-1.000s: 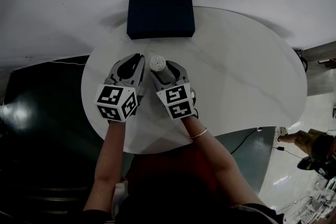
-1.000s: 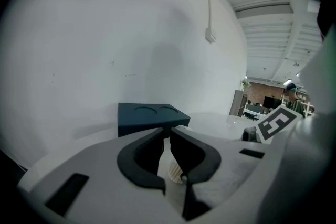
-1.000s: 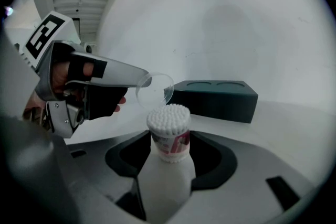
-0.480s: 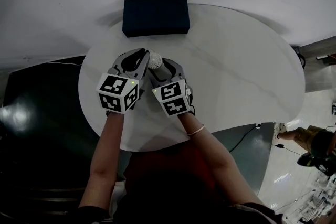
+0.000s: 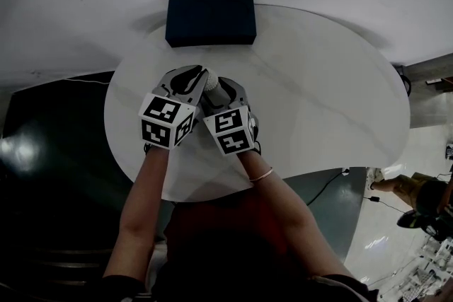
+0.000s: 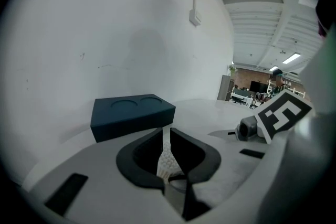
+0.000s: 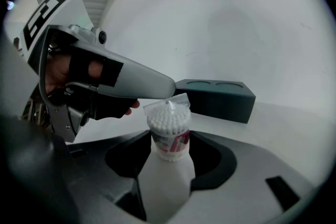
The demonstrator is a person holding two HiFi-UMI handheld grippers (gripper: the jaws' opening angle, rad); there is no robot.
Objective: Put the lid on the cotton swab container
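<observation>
The cotton swab container (image 7: pixel 169 131), a small round tub with a red-and-white label and packed white swab tips, stands upright between the jaws of my right gripper (image 7: pixel 170 142), which is shut on it. My left gripper (image 7: pixel 160 89) comes in from the left and holds the clear plastic lid (image 7: pixel 175 103) tilted just over the swab tips, touching or nearly touching them. In the left gripper view its jaws are pinched on the thin lid (image 6: pixel 166 140), seen edge-on. From the head view both grippers (image 5: pixel 192 78) (image 5: pixel 216 90) meet at the table's left middle, and the container is almost hidden under them.
A dark blue box (image 5: pixel 210 18) with two round recesses sits at the far edge of the round white table (image 5: pixel 318 109), just beyond the grippers. A white wall lies behind it. Dark floor borders the table on the left.
My left gripper has swung right and over the container's top with the lid. The open swab tips, plain in the head view a second ago, are now covered.
</observation>
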